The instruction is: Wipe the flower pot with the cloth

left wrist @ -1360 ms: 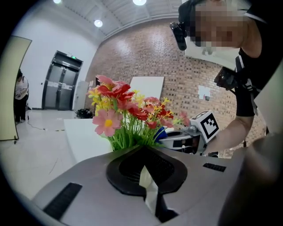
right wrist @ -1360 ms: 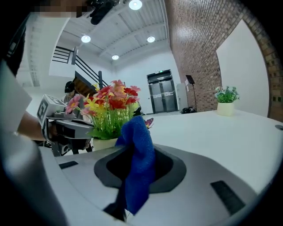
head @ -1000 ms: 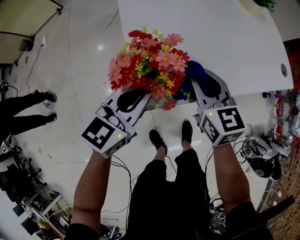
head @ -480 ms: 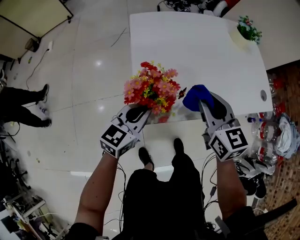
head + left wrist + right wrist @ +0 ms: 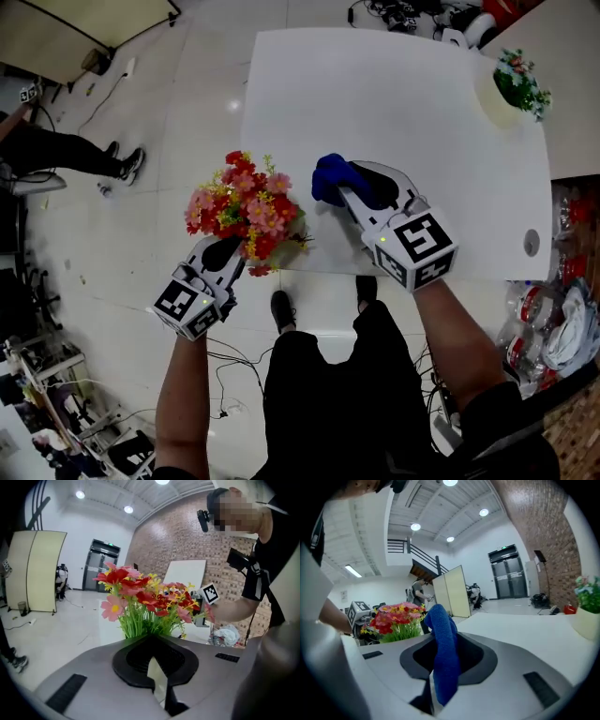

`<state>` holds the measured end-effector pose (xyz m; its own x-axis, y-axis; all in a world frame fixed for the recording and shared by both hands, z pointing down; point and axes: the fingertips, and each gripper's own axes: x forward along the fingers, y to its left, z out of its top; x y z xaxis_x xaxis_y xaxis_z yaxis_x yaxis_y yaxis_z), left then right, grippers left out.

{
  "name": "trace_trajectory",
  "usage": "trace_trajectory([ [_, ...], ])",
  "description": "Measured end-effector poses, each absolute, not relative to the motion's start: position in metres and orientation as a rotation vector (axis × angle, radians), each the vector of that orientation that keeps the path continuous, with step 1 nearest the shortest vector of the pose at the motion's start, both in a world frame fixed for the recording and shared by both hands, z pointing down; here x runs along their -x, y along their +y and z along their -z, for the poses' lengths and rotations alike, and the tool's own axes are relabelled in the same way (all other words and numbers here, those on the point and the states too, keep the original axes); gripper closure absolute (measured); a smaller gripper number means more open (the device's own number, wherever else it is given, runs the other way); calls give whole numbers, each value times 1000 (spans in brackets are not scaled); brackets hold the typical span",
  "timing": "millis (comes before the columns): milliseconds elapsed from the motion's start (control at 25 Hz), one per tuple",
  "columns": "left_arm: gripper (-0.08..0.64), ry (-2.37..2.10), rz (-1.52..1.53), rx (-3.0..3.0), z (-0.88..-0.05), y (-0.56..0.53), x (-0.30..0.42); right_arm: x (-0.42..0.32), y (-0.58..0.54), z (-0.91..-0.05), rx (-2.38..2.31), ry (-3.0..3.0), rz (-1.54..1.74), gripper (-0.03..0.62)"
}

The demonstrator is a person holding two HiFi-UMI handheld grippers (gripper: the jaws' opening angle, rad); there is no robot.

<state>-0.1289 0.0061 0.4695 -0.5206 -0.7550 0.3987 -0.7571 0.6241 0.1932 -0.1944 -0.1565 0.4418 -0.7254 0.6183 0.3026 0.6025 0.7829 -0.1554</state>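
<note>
The flower pot carries a bunch of red, pink and yellow flowers (image 5: 239, 211) (image 5: 145, 599) that hides nearly all of it in the head view. Only a cream sliver of the pot (image 5: 156, 679) shows, pinched between the jaws of my left gripper (image 5: 240, 249) (image 5: 157, 670). The pot hangs in the air just left of the white table's (image 5: 422, 112) near corner. My right gripper (image 5: 343, 190) (image 5: 440, 667) is over the table's front part, shut on a blue cloth (image 5: 333, 178) (image 5: 443, 648) that bunches past its tips. Cloth and flowers are apart.
A small pale pot with a green plant (image 5: 514, 89) (image 5: 586, 606) stands at the table's far right. A person (image 5: 66, 155) stands on the floor at the left. Cables and gear (image 5: 553, 319) lie at the right.
My left gripper has carried the flowers left, from the table's front edge to beyond its corner. My right gripper with the cloth has also shifted left, and the gap between cloth and flowers has widened.
</note>
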Motion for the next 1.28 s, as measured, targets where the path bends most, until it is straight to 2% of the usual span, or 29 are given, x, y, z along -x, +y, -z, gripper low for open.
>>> trace_trajectory([
  [480, 560, -2490, -72, -1054, -479, 11, 140, 235, -64, -496, 1251, -2444, 33, 514],
  [800, 560, -2522, -58, -1066, -476, 10, 139, 210, -56, -495, 1390, -2362, 13, 514],
  [1280, 560, -2537, -34, -1089, -476, 13, 143, 162, -75, -499, 1363, -2343, -70, 514],
])
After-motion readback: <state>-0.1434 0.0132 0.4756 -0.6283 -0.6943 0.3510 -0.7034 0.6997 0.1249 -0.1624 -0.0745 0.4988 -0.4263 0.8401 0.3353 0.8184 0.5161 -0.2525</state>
